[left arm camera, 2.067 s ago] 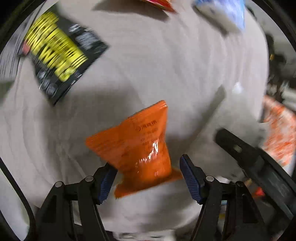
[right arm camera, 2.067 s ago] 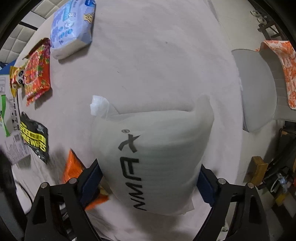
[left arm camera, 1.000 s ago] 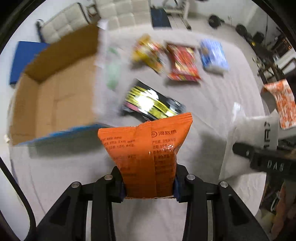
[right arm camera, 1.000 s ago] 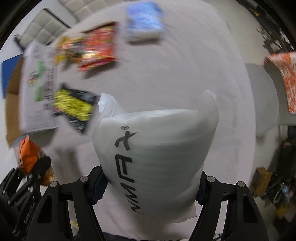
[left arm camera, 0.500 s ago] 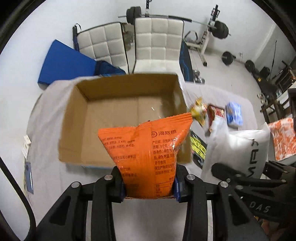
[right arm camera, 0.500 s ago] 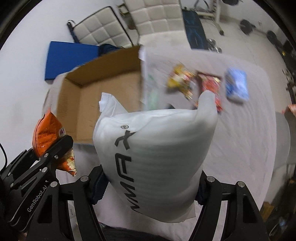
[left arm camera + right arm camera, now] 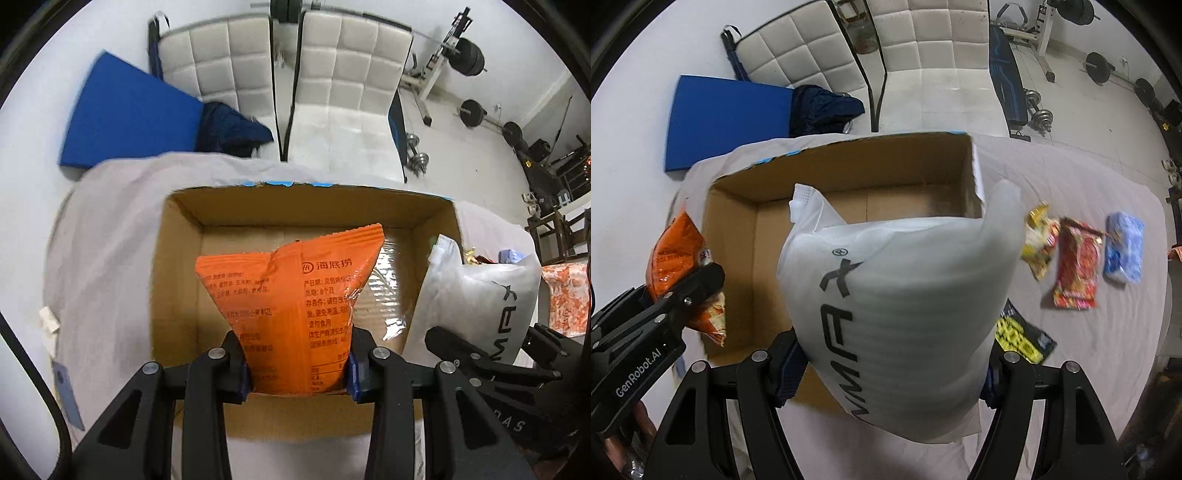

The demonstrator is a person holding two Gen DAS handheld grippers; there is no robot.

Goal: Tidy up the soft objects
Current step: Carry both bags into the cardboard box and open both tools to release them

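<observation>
Both tongs had swung from the cloth to the open cardboard box (image 7: 177, 280) — left gripper (image 7: 297, 373) pinching a crinkly orange packet (image 7: 291, 306) above it, right gripper (image 7: 886, 380) clamping a puffy white foam bag (image 7: 905, 302) alongside.

Left gripper (image 7: 297, 363): matte black, two-finger linkage with triangular cut-outs in the lower arms. Round silver screws at each pivot. Blue pads (image 7: 352, 373) lining the inner finger faces. Thin black cable curving along the lower left of the frame.

Right gripper (image 7: 886, 369): same black frame, silver pivot screws, dark blue ribbed pads (image 7: 788, 371). White "GenRobot.AI" lettering on the black body at lower left of the right wrist view. Bare skin at bottom left corner.
</observation>
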